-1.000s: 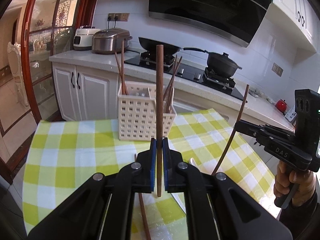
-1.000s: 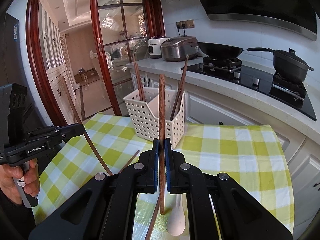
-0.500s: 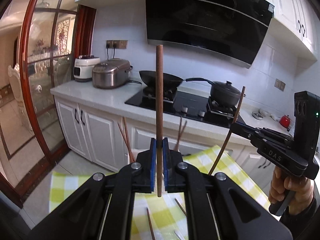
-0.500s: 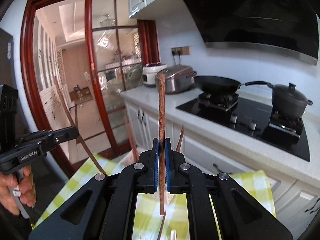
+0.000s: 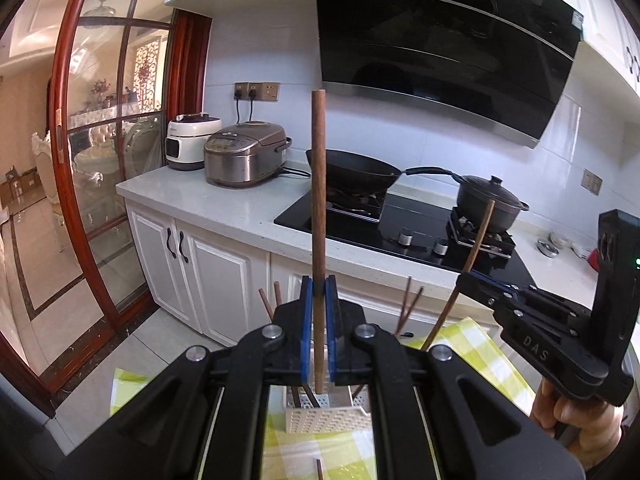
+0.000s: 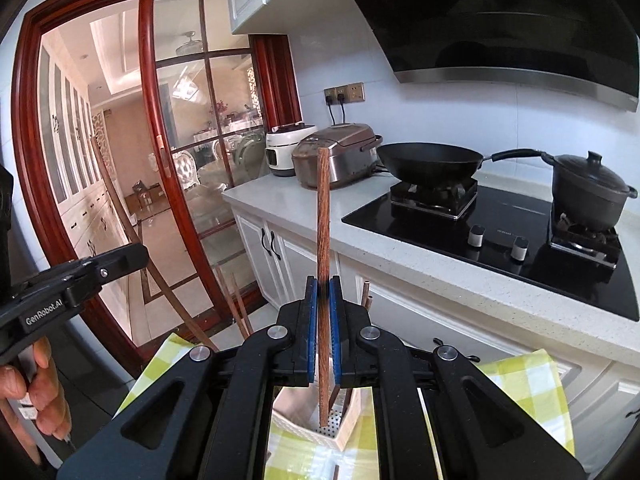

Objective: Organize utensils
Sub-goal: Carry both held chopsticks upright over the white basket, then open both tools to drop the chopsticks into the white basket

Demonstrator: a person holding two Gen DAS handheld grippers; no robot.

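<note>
Two chopsticks up, above basket!
Left gripper [image 5: 319,334] clamping round brown wooden chopstick [image 5: 319,216], right gripper [image 6: 324,330] clamping square brown wooden chopstick [image 6: 323,240], poised over white perforated plastic basket [image 5: 326,420]; some already inside, one left on checked cloth [image 5: 320,468].

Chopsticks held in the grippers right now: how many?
2. One chopstick stands upright, clamped in the left gripper; the other chopstick stands upright in the right gripper. More stand in the white basket below, partly hidden.
</note>
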